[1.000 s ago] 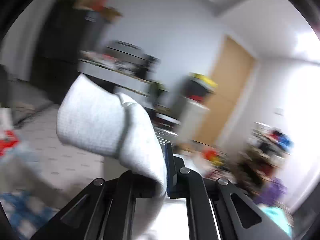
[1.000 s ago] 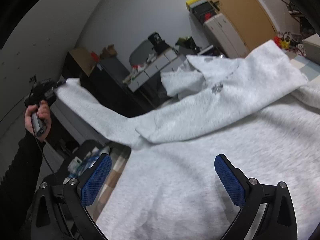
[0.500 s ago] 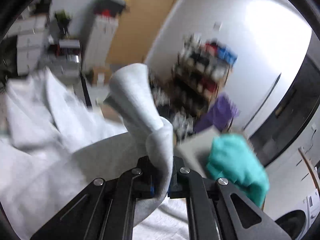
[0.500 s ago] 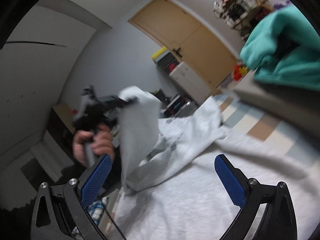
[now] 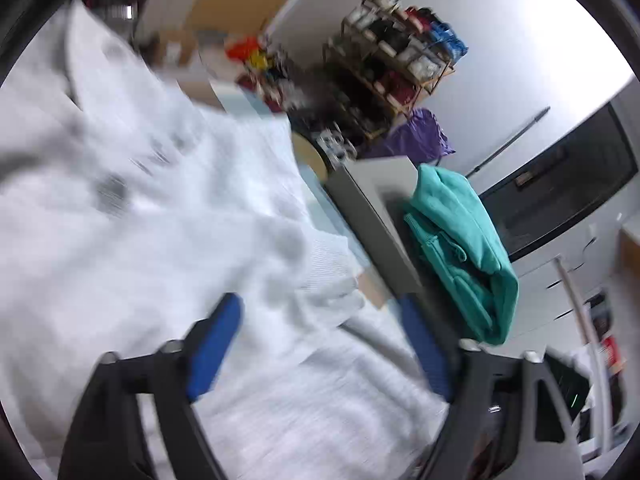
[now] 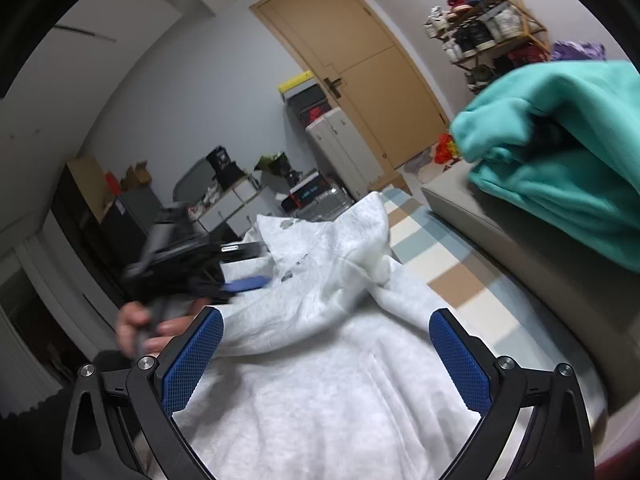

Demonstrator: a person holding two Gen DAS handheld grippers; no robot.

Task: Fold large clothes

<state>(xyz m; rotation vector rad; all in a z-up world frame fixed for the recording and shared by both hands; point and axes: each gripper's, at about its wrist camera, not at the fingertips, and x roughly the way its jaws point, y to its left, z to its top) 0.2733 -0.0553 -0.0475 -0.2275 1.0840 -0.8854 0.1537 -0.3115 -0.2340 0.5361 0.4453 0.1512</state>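
Note:
A large white sweatshirt lies spread on a checked mat. One sleeve is laid across its body, and its cuff rests just ahead of my left gripper. The left jaws are opening, and nothing is pressed between the blue pads. In the right wrist view the left gripper hovers over the sweatshirt's far left side, held by a hand. My right gripper stands open over the near part of the sweatshirt and holds nothing.
A folded teal garment lies on a grey box along the sweatshirt's right edge. Behind it are a shoe rack and a purple bag. A wooden door and cluttered shelves line the far wall.
The left gripper carried the sleeve down across the sweatshirt's body and let it go, its jaws now wide. The right gripper stayed open and turned toward the door, then held still.

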